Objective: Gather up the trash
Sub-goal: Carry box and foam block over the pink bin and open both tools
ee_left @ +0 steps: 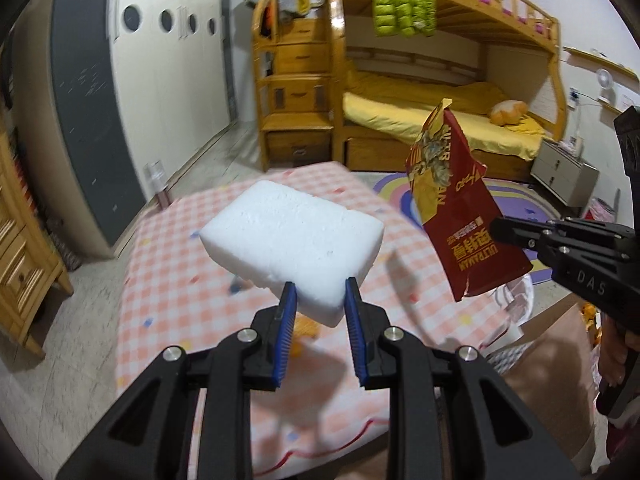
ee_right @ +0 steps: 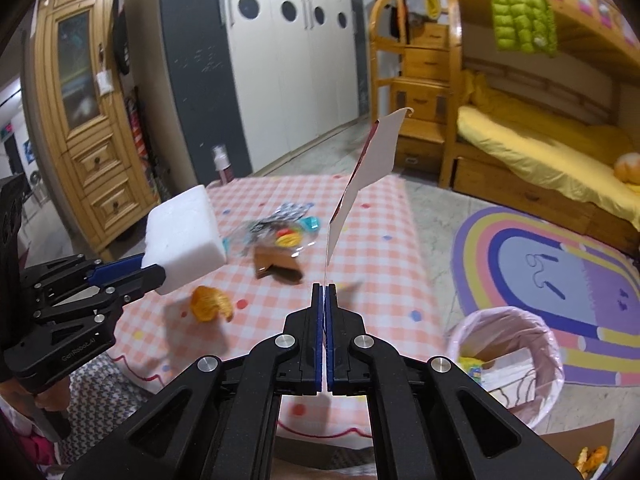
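Observation:
My left gripper (ee_left: 320,288) is shut on a white foam block (ee_left: 294,240) and holds it above the checked table (ee_left: 168,280). In the right wrist view the foam block (ee_right: 182,236) and left gripper (ee_right: 154,276) are at the left. My right gripper (ee_right: 325,290) is shut on a torn red snack wrapper (ee_right: 368,168), held upright and seen edge-on. In the left wrist view the wrapper (ee_left: 460,208) hangs from the right gripper (ee_left: 498,232) at the right. Orange peel (ee_right: 210,304), a brown cardboard scrap (ee_right: 278,266) and a clear plastic wrapper (ee_right: 280,228) lie on the table.
A bin with a pink liner (ee_right: 508,364) holding trash stands on the floor right of the table. A rainbow rug (ee_right: 560,272) lies beyond it. A wooden bunk bed (ee_right: 520,132), white wardrobe (ee_right: 288,60) and wooden cabinet (ee_right: 80,120) surround the table.

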A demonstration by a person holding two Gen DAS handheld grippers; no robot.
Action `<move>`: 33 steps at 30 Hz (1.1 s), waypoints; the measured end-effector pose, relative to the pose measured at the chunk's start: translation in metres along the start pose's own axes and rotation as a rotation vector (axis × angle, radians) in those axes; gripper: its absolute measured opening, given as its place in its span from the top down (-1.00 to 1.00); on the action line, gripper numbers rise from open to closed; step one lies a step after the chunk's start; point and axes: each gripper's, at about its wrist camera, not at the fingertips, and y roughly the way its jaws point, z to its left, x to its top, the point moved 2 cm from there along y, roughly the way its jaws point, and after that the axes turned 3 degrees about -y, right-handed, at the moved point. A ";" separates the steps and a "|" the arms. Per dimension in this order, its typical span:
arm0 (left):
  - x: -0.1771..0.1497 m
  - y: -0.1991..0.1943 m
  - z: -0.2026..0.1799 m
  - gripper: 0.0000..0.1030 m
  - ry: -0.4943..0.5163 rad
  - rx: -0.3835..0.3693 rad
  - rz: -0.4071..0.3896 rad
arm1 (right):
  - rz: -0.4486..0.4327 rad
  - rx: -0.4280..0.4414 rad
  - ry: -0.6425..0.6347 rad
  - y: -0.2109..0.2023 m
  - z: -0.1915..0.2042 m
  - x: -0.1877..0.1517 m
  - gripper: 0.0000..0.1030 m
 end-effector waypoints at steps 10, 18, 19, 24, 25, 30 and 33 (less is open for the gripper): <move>0.020 0.041 -0.088 0.55 0.136 -0.141 0.004 | -0.041 -0.140 0.110 -0.028 -0.072 -0.018 0.99; 0.028 0.088 -0.162 0.55 0.226 -0.265 0.058 | -0.002 -0.283 0.227 -0.039 -0.146 -0.055 0.99; 0.028 0.096 -0.171 0.55 0.238 -0.283 0.069 | 0.006 -0.295 0.234 -0.039 -0.151 -0.058 0.99; 0.029 0.127 -0.213 0.54 0.299 -0.337 0.100 | 0.054 -0.328 0.279 -0.027 -0.179 -0.078 0.99; 0.029 0.132 -0.221 0.54 0.311 -0.349 0.104 | 0.062 -0.330 0.289 -0.024 -0.185 -0.082 0.99; 0.032 0.153 -0.247 0.49 0.341 -0.380 0.110 | 0.083 -0.323 0.332 -0.008 -0.210 -0.093 0.98; 0.034 0.164 -0.256 0.38 0.342 -0.393 0.127 | 0.089 -0.319 0.343 0.002 -0.220 -0.098 0.92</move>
